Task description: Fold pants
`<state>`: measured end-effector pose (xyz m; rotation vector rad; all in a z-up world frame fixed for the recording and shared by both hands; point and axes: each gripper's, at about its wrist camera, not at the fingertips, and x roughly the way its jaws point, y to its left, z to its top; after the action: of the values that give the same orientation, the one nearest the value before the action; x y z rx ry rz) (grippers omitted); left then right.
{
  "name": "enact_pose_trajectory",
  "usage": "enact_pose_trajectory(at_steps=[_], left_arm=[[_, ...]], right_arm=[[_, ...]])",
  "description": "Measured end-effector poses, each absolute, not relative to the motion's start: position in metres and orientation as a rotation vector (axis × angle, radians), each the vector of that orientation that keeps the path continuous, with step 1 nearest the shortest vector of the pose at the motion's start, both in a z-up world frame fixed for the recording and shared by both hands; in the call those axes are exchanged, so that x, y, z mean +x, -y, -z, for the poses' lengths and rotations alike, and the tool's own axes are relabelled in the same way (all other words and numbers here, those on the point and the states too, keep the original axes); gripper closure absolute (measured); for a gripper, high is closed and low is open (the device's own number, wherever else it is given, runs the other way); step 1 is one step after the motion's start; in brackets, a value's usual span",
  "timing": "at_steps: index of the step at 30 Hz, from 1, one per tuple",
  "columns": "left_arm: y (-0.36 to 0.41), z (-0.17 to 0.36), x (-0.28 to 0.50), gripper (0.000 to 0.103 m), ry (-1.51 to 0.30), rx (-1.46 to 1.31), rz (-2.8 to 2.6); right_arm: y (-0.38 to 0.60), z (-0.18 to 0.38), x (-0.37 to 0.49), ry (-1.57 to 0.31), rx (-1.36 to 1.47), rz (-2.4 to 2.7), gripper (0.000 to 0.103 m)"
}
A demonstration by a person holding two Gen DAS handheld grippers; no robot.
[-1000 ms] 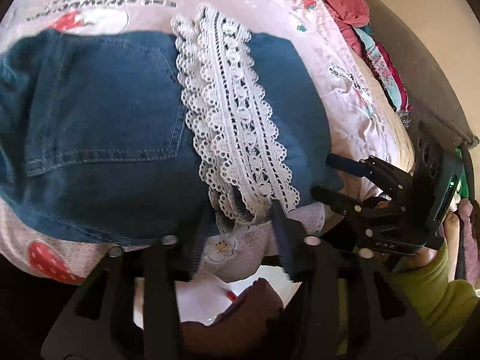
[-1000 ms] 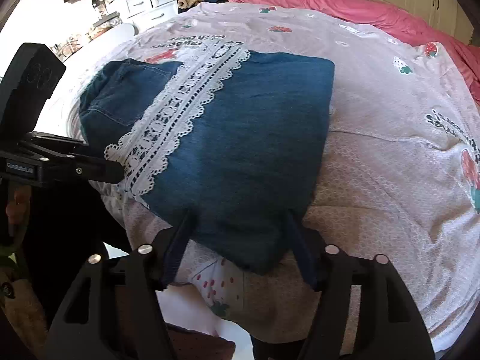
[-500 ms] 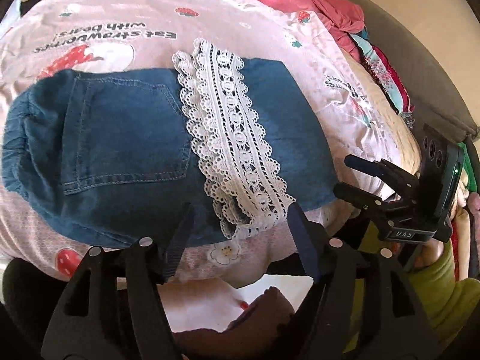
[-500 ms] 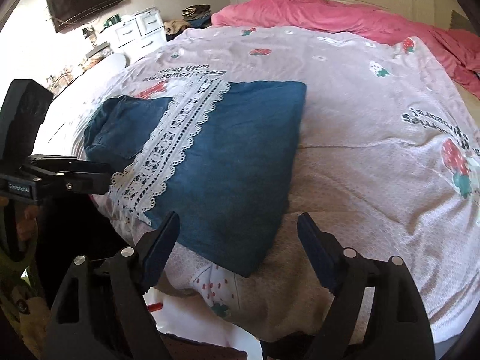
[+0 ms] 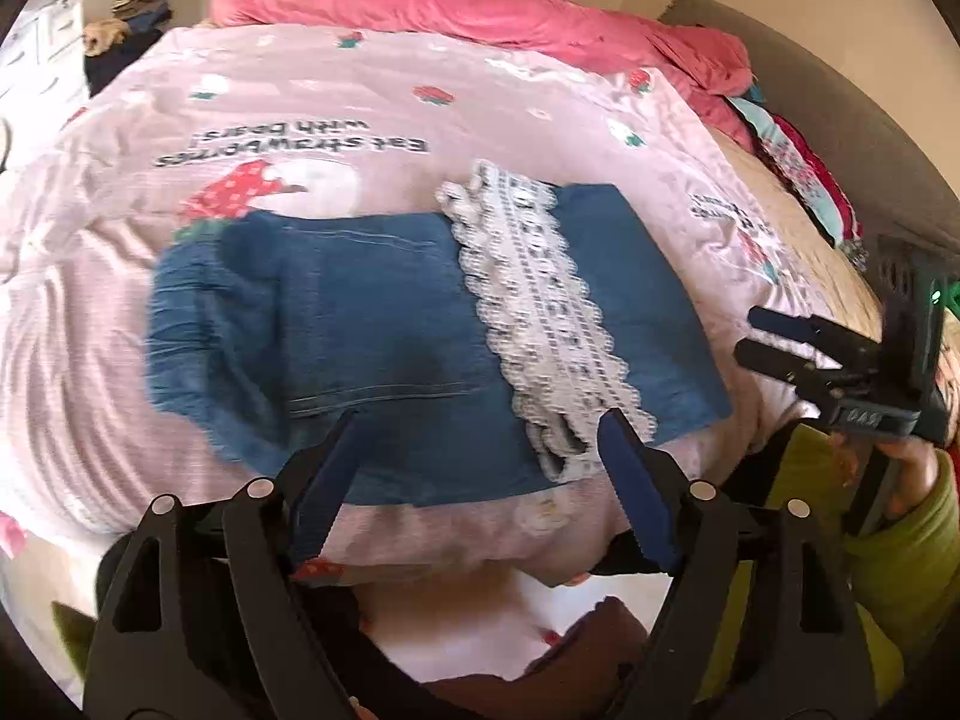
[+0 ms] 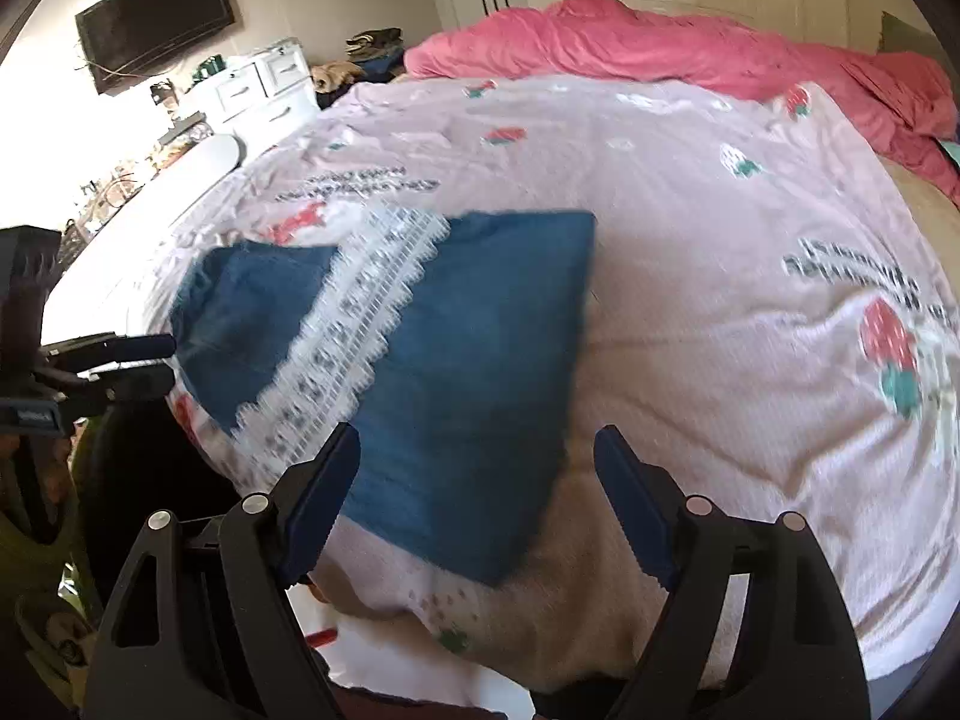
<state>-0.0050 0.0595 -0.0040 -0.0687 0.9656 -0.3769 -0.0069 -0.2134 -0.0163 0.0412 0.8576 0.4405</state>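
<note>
Denim pants (image 5: 384,348) with a lace trim (image 5: 546,324) lie folded on the pink strawberry bedspread (image 6: 720,300); left claw (image 5: 480,474) and right claw (image 6: 477,480) gape wide, holding nothing.

Open bedspread (image 6: 720,276) is seen right of the pants (image 6: 468,360); passage beyond is blocked by the pink duvet (image 6: 690,42).
</note>
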Motion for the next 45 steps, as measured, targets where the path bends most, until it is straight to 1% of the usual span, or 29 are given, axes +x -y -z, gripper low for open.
enact_pose_trajectory(at_steps=[11,18,25,27,29,30,31,32,38,45], left_arm=[[-0.125,0.008,-0.004,0.021,-0.940,-0.175,0.241],[-0.157,0.024,0.001,0.021,-0.966,-0.281,0.194],[-0.158,0.035,0.006,0.021,-0.973,-0.319,0.203],[-0.156,0.038,0.007,0.024,-0.976,-0.331,0.219],[-0.155,0.041,0.008,0.034,-0.980,-0.365,0.246],[-0.155,0.044,0.010,0.037,-0.986,-0.381,0.253],[-0.155,0.046,0.011,0.044,-0.991,-0.393,0.261],[-0.155,0.049,0.012,0.048,-0.995,-0.406,0.269],[-0.157,0.061,0.017,0.049,-1.010,-0.444,0.283],[-0.160,0.064,0.017,0.049,-1.006,-0.459,0.296]], right_arm=[[0.161,-0.021,0.020,-0.827,-0.009,-0.548,0.023],[0.103,-0.028,0.046,-0.845,-0.095,-0.656,0.023],[0.047,-0.028,0.079,-0.888,-0.147,-0.771,0.023],[0.033,-0.025,0.090,-0.917,-0.155,-0.800,0.023],[0.020,-0.022,0.100,-0.934,-0.165,-0.833,0.023],[0.013,-0.021,0.104,-0.944,-0.174,-0.843,0.023],[0.008,-0.021,0.108,-0.953,-0.177,-0.853,0.023],[0.000,-0.020,0.112,-0.968,-0.179,-0.874,0.023],[-0.039,-0.010,0.130,-1.029,-0.233,-0.947,0.023],[-0.071,0.015,0.145,-1.113,-0.274,-0.974,0.023]])
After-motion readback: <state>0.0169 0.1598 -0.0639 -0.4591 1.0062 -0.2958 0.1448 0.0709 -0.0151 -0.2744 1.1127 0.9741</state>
